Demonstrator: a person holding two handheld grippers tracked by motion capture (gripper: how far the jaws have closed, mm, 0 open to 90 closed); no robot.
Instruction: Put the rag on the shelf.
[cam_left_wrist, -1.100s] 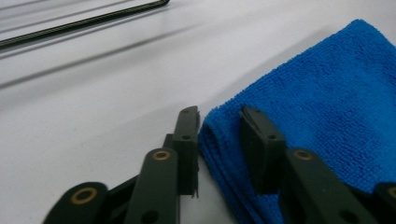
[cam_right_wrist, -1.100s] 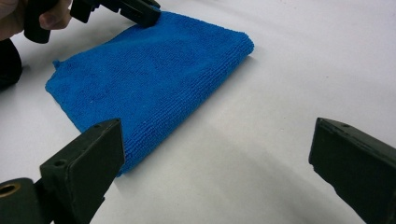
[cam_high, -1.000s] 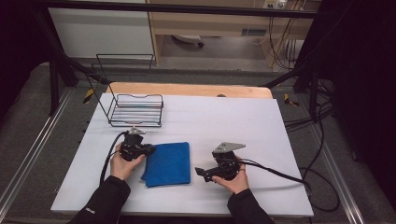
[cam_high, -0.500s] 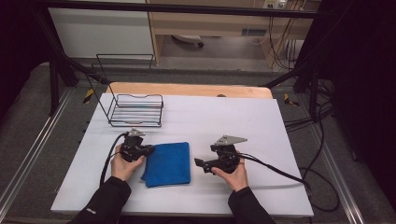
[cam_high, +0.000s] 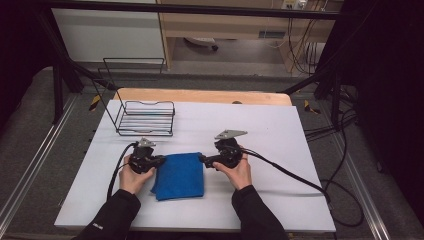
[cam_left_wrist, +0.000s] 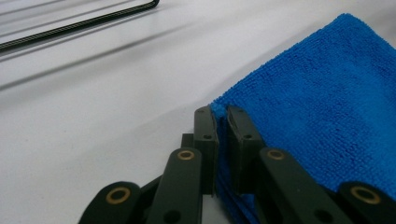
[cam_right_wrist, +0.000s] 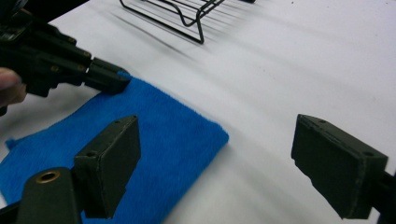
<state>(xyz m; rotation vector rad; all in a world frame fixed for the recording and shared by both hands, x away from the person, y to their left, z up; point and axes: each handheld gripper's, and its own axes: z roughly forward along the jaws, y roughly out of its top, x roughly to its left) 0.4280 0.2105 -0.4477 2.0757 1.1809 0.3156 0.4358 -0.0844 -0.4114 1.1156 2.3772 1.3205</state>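
A folded blue cloth (cam_high: 179, 175) lies flat on the white table (cam_high: 270, 130) between the two hands. My left gripper (cam_high: 161, 161) is shut on the cloth's far left corner; in the left gripper view the blue cloth (cam_left_wrist: 322, 98) edge is pinched between the jaws of the left gripper (cam_left_wrist: 222, 116). My right gripper (cam_high: 202, 160) stands open at the cloth's far right corner. In the right gripper view the cloth (cam_right_wrist: 154, 140) corner sits between the wide-apart jaws of the right gripper (cam_right_wrist: 217, 154), and the left gripper (cam_right_wrist: 109, 79) shows at the cloth's other corner.
A black wire basket (cam_high: 145, 117) stands at the far left of the table, beyond the left hand. Cables trail from both grippers, the right one (cam_high: 295, 175) running off the table's right side. A wooden strip (cam_high: 200, 95) borders the far edge.
The right gripper has moved left and slightly away from the person, up to the cloth's far right corner. The left gripper has stayed at the cloth's left corner.
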